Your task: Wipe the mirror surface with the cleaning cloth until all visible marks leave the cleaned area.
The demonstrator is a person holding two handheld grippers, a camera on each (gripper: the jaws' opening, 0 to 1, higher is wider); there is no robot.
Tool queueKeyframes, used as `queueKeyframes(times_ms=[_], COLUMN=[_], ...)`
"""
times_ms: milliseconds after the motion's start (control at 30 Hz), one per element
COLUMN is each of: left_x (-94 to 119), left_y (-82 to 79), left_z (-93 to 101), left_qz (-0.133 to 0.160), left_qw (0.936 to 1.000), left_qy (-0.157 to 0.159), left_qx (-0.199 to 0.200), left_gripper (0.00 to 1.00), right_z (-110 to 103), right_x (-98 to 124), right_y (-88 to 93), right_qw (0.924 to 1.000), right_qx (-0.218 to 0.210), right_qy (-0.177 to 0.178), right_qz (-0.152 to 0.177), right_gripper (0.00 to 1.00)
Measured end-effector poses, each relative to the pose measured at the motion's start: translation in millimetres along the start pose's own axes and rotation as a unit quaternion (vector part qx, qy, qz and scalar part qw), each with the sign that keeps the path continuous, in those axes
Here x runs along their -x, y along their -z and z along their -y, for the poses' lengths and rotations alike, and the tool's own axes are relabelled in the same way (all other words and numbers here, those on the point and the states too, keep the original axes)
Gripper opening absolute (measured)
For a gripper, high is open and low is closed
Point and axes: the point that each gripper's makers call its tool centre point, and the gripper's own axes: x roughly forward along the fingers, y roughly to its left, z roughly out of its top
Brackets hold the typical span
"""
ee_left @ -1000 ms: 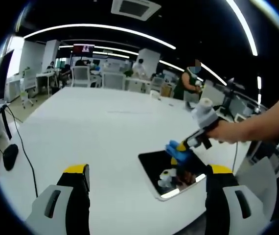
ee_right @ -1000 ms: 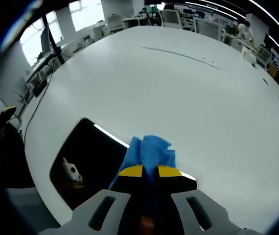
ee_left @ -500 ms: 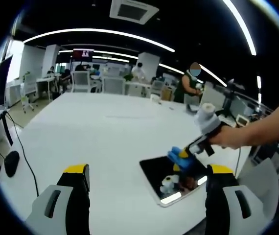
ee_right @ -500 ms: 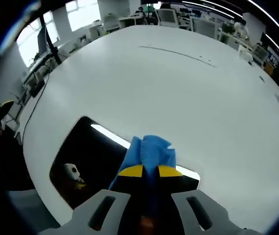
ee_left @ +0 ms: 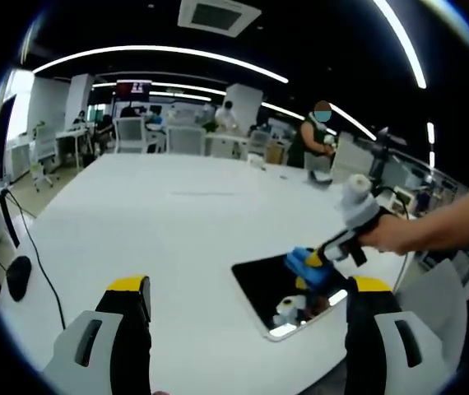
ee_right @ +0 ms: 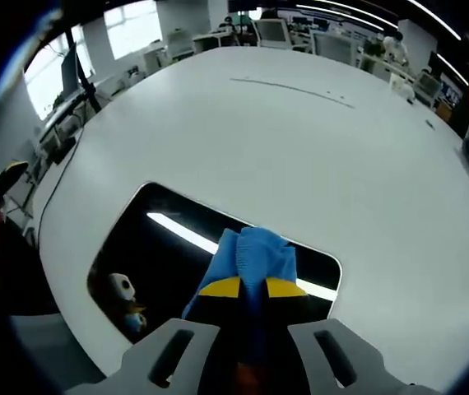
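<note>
A dark rectangular mirror [ee_right: 177, 255] with rounded corners lies flat on the big white table [ee_right: 300, 148]; it reflects a ceiling light strip and a gripper. My right gripper [ee_right: 253, 288] is shut on a blue cleaning cloth [ee_right: 255, 257], which sits over the mirror's near right part. In the left gripper view the mirror [ee_left: 267, 288] is at the lower right, with the right gripper [ee_left: 315, 267] and blue cloth [ee_left: 299, 261] on it, held by a person's hand [ee_left: 395, 234]. My left gripper [ee_left: 243, 290] stands open above the table, left of the mirror, holding nothing.
A black mouse [ee_left: 16, 278] and cable lie on the table's left side. Office chairs, desks and people [ee_left: 313, 136] stand beyond the far edge. The table's near edge runs close under the mirror.
The right gripper and cloth have shifted further onto the mirror, so more dark glass shows around the cloth. The left gripper has stayed open and nearly still.
</note>
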Motion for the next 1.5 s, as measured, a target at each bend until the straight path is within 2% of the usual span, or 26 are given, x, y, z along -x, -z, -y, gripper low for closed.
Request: queueKeyframes(times_ms=[300,533,1000,1500], left_x=[2,1,1,-4], left_y=[6.4,5.2,12.4,8.6], left_z=[4.6,3.9,2.5,1.8], left_qz=[-0.009,-0.007,-0.015,-0.016], left_qw=[0.9999,1.0,0.9998,0.9998], left_qy=[0.006,0.006,0.01,0.014], left_qx=[-0.003,0.003,0.006,0.004], left_gripper=[1.0,1.0,1.0,1.0], right_z=[-7,-13,-21,-26], right_x=[8,14,21,27], right_y=[14.6,24.3,35.6,45.6], right_qw=[1.0,1.0,1.0,0.9999], right_qx=[-0.002,0.002,-0.001,-0.004], right_qy=[-0.001,-0.002,-0.005,-0.011], right_qz=[0.004,0.006,0.003,0.001], right_gripper=[0.04,0.04,0.04,0.04])
